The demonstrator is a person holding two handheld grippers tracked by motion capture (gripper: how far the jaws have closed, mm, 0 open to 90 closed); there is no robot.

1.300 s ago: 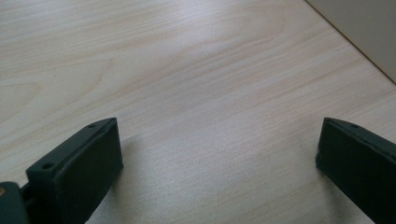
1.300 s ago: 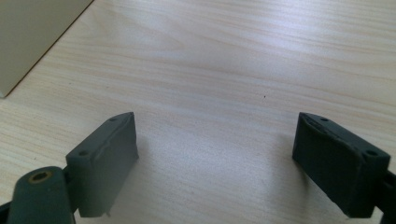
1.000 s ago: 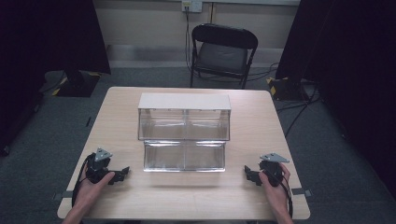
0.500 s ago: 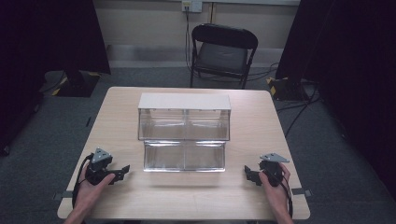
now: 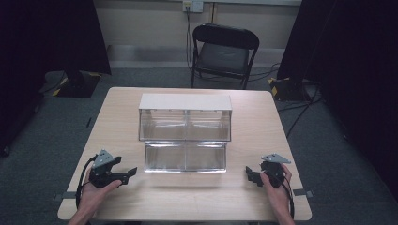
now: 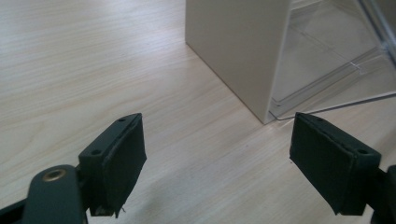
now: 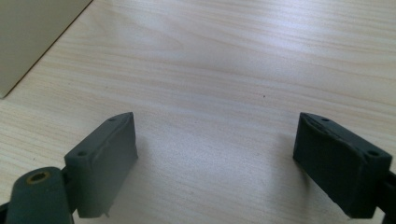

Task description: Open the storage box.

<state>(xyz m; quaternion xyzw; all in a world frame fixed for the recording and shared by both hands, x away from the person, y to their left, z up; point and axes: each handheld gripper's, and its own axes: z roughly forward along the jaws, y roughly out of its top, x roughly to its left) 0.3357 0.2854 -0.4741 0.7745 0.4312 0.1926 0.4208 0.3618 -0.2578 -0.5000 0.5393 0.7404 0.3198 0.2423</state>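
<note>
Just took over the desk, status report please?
Left gripper open, empty, resting on table. Right gripper open, empty, opposite side. Clear two-tier bin stands between them, untouched. Nothing in the way.

No legible text, label, brand, number or sign anywhere.

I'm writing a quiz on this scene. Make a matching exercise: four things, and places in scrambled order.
Things:
1. folding chair
2. clear drawer cabinet
3. left gripper
4. right gripper

Places:
A. near-left part of the table
B. middle of the table
C. floor beyond the table
D. near-right part of the table

Pairs: 1-C, 2-B, 3-A, 4-D
</note>
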